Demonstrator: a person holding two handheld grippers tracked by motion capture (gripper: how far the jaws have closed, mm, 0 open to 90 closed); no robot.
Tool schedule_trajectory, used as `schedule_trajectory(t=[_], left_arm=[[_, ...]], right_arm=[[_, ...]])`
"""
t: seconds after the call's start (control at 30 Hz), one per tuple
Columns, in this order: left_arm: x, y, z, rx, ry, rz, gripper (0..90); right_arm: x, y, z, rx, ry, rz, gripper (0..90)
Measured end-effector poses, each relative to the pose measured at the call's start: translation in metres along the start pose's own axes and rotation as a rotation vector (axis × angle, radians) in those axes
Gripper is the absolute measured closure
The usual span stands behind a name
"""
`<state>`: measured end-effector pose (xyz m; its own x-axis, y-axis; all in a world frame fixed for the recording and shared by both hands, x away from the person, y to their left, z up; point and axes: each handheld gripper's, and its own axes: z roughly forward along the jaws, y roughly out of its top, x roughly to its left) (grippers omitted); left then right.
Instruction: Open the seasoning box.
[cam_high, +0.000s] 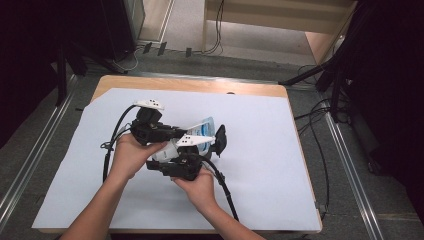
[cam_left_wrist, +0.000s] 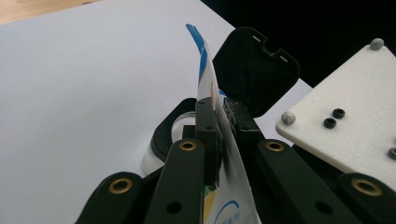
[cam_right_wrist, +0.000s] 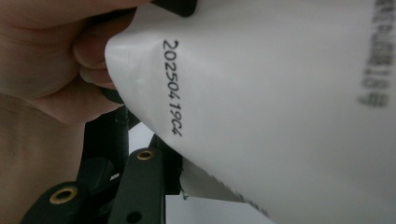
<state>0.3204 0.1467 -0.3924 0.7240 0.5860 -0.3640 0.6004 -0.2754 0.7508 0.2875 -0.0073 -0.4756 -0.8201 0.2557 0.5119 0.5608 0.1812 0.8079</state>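
The left gripper (cam_left_wrist: 219, 135) pinches the white pouch (cam_left_wrist: 208, 79) edge between its fingers, while the right gripper (cam_high: 212, 145) clamps that pouch's body.

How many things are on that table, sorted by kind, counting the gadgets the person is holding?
Handheld grippers: 2, the left gripper and the right gripper
White plastic pouch with blue print, clamped in the left gripper's jaws: 1
White sheet covering the table: 1
Total: 4
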Motion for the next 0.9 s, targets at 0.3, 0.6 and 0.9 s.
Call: schedule_trajectory(t=[0.3, 0.6, 0.9], left_arm=[[-0.0024, 0.0006, -0.0002, -0.008, 0.025, 0.006, 88.6], [-0.0037, 0.0014, 0.0004, -0.005, 0.043, 0.012, 89.2], [-0.0043, 0.0035, 0.0005, -0.009, 0.037, 0.01, 88.9]], right_arm=[[-0.0001, 0.0006, -0.0002, -0.005, 0.01, 0.004, 63.6], [0.0009, -0.0001, 0.0009, -0.004, -0.003, 0.002, 62.7], [-0.0008, 0.0012, -0.0014, -0.014, 0.023, 0.021, 63.7]])
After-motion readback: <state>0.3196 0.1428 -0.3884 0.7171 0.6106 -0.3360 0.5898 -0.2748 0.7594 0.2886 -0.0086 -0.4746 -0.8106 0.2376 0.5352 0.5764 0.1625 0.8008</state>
